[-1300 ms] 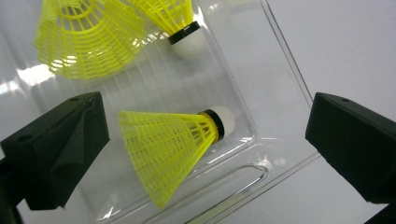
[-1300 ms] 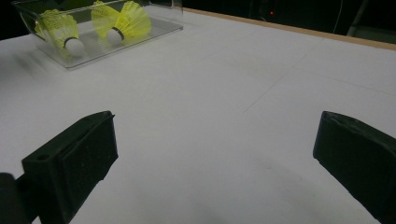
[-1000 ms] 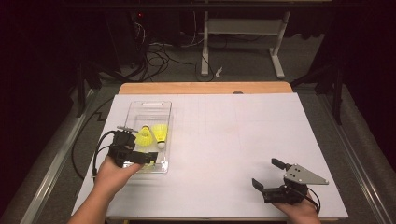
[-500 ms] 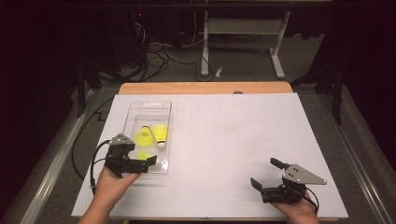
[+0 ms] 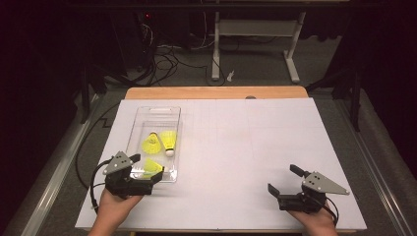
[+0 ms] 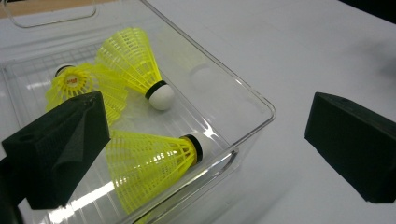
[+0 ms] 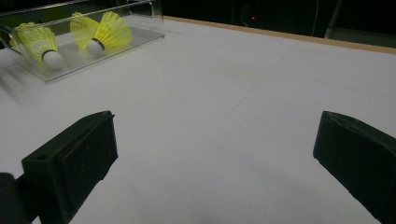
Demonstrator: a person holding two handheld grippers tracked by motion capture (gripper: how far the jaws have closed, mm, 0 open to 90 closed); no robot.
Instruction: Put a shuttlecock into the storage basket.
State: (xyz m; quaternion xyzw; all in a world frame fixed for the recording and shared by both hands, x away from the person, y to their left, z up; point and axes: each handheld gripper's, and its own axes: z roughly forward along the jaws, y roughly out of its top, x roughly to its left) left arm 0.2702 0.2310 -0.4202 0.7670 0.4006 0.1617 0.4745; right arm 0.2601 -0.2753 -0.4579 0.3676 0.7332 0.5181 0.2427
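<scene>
High view: a clear plastic tray (image 5: 169, 114) lies on the white worktop (image 5: 255, 147) in the left half of the frame, its long side running away from the person. Three yellow shuttlecocks lie inside its near half: two side by side at mid-tray, shuttlecock A (image 5: 150, 144) and shuttlecock B (image 5: 168, 140) with its white cork pointing toward the bottom of the frame, and shuttlecock C (image 5: 152, 168) on its side close to the near wall. The left gripper (image 5: 147, 181), held in a hand at lower left, sits just outside the tray's near end with its jaws spread, holding nothing. The right gripper (image 5: 284, 184) rests at lower right, well apart from the tray, jaws likewise spread and empty.

Left gripper view: the two black jaws frame the tray's near corner (image 6: 261, 109); shuttlecock C (image 6: 154, 163) lies between them behind the clear wall, cork toward the right of the frame.

Right gripper view: bare worktop lies between the spread jaws; the tray appears at upper left.
</scene>
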